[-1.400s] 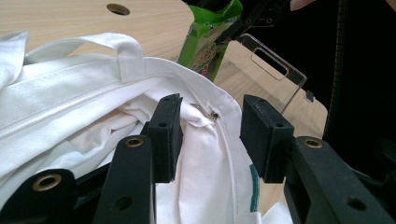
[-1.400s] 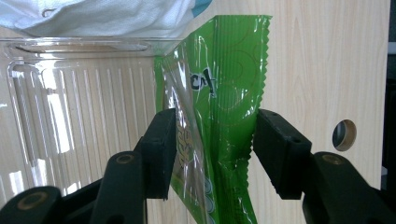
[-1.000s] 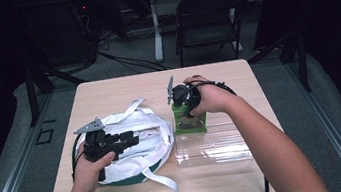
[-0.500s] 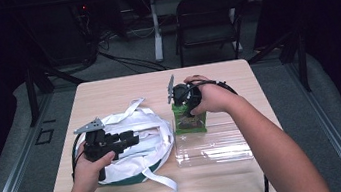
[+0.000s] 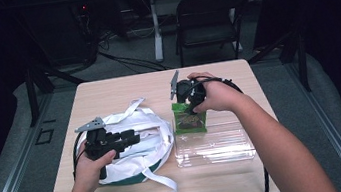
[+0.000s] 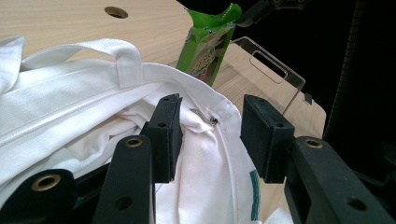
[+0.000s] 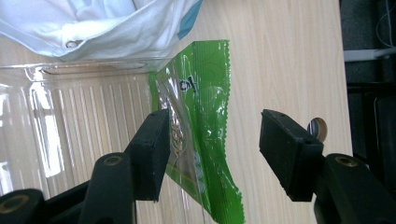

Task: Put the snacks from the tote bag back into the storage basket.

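A white cloth bag (image 5: 151,146) with long straps lies on the left half of the wooden table (image 5: 122,90). My left gripper (image 5: 133,136) rests over it. In the left gripper view my left gripper (image 6: 212,140) is open, its jaws straddling the bag's rim (image 6: 140,74) near a small metal snap (image 6: 213,121). A green snack packet (image 5: 189,119) stands at the far edge of a clear plastic tray (image 5: 216,145). My right gripper (image 5: 187,104) is right above the packet. My right gripper (image 7: 212,149) is open, with the green packet (image 7: 205,116) between its jaws.
A black chair (image 5: 207,15) stands beyond the table's far edge. A loose strap (image 5: 166,190) of the bag trails toward the near edge. The table has a round cable hole (image 7: 317,128) near the packet. Bare wood lies at the far left and far right.
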Demonstrator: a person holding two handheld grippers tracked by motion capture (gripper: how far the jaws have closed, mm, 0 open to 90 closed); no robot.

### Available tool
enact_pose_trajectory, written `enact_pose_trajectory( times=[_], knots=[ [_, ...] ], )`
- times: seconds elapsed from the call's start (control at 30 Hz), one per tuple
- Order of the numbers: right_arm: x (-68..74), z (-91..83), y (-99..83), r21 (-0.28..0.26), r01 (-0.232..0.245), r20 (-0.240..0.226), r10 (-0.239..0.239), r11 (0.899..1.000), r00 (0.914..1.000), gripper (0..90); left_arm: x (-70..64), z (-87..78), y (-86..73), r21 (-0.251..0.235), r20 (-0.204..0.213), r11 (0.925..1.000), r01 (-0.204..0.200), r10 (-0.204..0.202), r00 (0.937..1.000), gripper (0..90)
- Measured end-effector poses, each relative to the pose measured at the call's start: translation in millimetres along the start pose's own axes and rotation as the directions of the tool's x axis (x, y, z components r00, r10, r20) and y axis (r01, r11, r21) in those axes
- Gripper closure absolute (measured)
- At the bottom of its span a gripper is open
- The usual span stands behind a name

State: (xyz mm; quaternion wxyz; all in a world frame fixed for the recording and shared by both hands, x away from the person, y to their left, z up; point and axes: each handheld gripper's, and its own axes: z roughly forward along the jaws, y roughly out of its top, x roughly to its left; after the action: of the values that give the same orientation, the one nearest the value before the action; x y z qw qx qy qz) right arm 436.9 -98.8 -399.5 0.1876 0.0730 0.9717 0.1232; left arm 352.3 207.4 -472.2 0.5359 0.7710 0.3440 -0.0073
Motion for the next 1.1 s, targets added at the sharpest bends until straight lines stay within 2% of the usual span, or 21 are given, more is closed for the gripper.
enact_pose_trajectory(
  times=[0.27, 0.7, 0.97, 1.1],
  knots=[
    [5.4, -16.8, -8.3, -0.006, -0.003, 0.021, 0.003, 1.0, 0.9998, 43.2, 1.5, 3.0, 1.5, 0.001, 0.005, 1.0, 0.004, -0.004, 1.0, 57.7],
    [19.9, -27.5, -30.1, -0.022, -0.039, 0.014, 0.039, 0.999, 0.9991, 43.1, 5.4, 7.5, 3.7, 0.001, 0.009, 0.9999, 0.012, -0.013, 0.9999, 57.8],
    [34.7, -29.1, -41.9, -0.066, -0.081, -0.005, 0.081, 0.995, 0.9967, 43.1, 6.3, 7.7, 3.7, 0.003, 0.006, 0.9999, 0.011, -0.011, 0.9999, 57.7],
    [43.0, -27.9, -48.5, -0.088, -0.104, -0.029, 0.101, 0.991, 0.9944, 43.2, 6.9, 7.3, 3.5, 0.001, 0.004, 0.9999, 0.012, -0.012, 0.9999, 57.7]
  ],
)
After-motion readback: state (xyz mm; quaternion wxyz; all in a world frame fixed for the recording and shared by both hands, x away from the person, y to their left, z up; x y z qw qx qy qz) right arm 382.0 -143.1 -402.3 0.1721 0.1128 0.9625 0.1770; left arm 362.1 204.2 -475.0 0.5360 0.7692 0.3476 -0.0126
